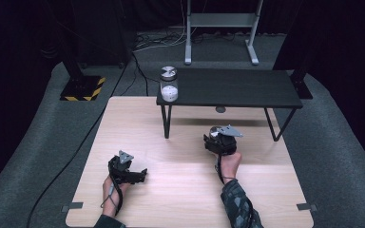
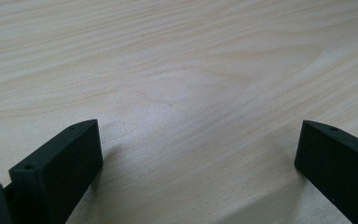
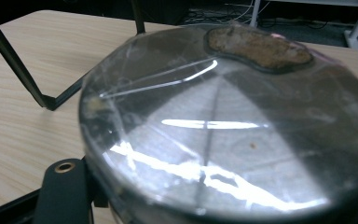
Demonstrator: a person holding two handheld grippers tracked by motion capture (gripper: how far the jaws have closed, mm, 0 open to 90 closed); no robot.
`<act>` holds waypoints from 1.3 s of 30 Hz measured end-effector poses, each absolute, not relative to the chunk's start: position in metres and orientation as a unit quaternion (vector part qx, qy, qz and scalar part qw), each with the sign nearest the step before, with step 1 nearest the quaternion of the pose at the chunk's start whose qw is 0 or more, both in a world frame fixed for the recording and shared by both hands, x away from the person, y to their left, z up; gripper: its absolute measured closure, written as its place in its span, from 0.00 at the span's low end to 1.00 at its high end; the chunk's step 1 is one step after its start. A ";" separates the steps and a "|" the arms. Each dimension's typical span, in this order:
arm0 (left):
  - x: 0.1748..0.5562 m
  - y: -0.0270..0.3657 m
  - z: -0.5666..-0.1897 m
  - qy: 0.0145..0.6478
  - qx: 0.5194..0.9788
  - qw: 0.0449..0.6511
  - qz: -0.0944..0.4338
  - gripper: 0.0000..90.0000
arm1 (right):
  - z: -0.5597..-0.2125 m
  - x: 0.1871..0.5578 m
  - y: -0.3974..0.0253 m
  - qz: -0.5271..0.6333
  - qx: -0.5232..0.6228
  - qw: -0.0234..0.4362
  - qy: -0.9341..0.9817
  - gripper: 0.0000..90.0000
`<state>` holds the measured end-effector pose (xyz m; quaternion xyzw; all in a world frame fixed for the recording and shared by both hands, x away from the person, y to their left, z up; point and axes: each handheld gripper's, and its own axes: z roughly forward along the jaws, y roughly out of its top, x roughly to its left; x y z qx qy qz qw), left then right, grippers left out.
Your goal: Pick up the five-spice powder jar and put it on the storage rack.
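Observation:
My right gripper [image 1: 217, 136] is near the middle of the wooden table [image 1: 123, 123], in front of a low black shelf [image 1: 233, 88]. It is shut on a jar with a shiny round metal lid [image 3: 223, 126]; a brown patch marks the lid's far side. One black finger [image 3: 65, 191] presses beside the lid's rim, and the jar's body is hidden under the lid. At the front left, my left gripper [image 2: 198, 140] is open wide just above bare wood. A second glass jar [image 1: 169, 86] with a metal lid and white contents stands on the shelf's left end.
The black shelf stands on thin metal legs [image 3: 18, 70] across the back of the table. Cables [image 1: 138, 71] and a yellow-and-black striped base [image 1: 83, 89] lie on the grey floor behind. Bare wood stretches between the two grippers.

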<state>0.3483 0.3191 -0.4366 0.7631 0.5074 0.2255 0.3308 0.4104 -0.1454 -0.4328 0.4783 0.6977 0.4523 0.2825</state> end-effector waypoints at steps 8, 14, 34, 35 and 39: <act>0.348 0.319 -0.437 0.507 0.763 0.331 0.225 0.00 | -0.430 0.405 -0.156 0.448 0.477 0.284 0.700 0.33; 0.348 0.319 -0.437 0.507 0.763 0.331 0.225 0.00 | -0.426 0.402 -0.165 0.447 0.480 0.287 0.698 0.33; 0.349 0.319 -0.437 0.507 0.763 0.331 0.225 0.00 | -0.413 0.391 -0.184 0.438 0.479 0.303 0.698 0.33; 0.349 0.319 -0.437 0.507 0.763 0.331 0.225 0.00 | -0.412 0.391 -0.185 0.437 0.479 0.304 0.698 0.33; 0.349 0.319 -0.437 0.507 0.763 0.331 0.225 0.00 | -0.408 0.388 -0.190 0.438 0.481 0.307 0.695 0.33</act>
